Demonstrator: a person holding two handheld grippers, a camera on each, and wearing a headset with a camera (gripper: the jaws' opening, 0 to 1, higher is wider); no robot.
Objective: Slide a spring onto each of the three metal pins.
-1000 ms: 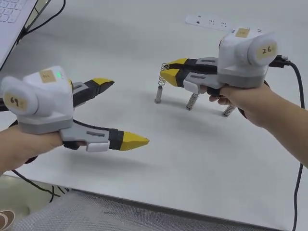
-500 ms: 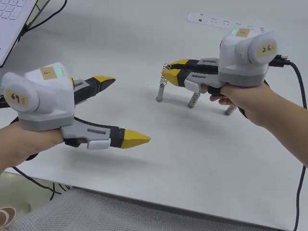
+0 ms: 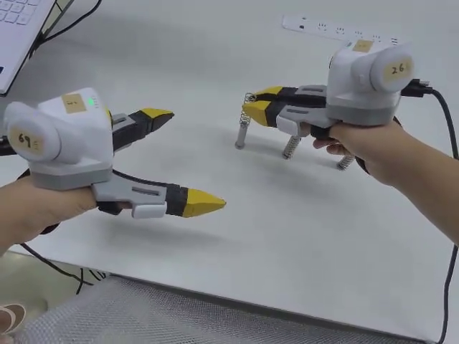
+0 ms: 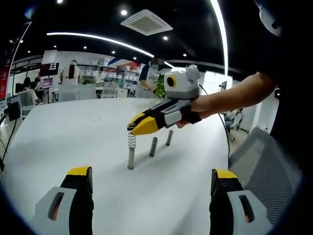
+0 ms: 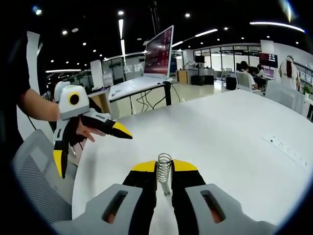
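The thin coiled steel spring [image 3: 244, 119] stands upright, its long axis vertical and in line with the slim grey metal pin [image 3: 240, 137] beneath it. Its lower coils are over the pin's top, while the pin's lower shaft is bare down to the white desk [image 3: 287, 236]. The right tongs [image 3: 248, 104] reach in level from the side, closed almost fully, their yellow tips pinching the spring's upper coils. The right gripper view shows the spring squeezed between the two jaws with the pin under it.

This looks like the last of the three. The middle pin [image 3: 290, 147] and the far pin [image 3: 345, 162], in a row just beside, each already wear a spring and lean a little. The step in hand, as I judge it, is seating this spring. Next it needs a straight push down along the pin's axis, or a gentle release so it drops, kept in line so no coil snags on the tip.

The left tongs [image 3: 188, 159] hover well apart over the desk, near the person, jaws spread wide and holding nothing.
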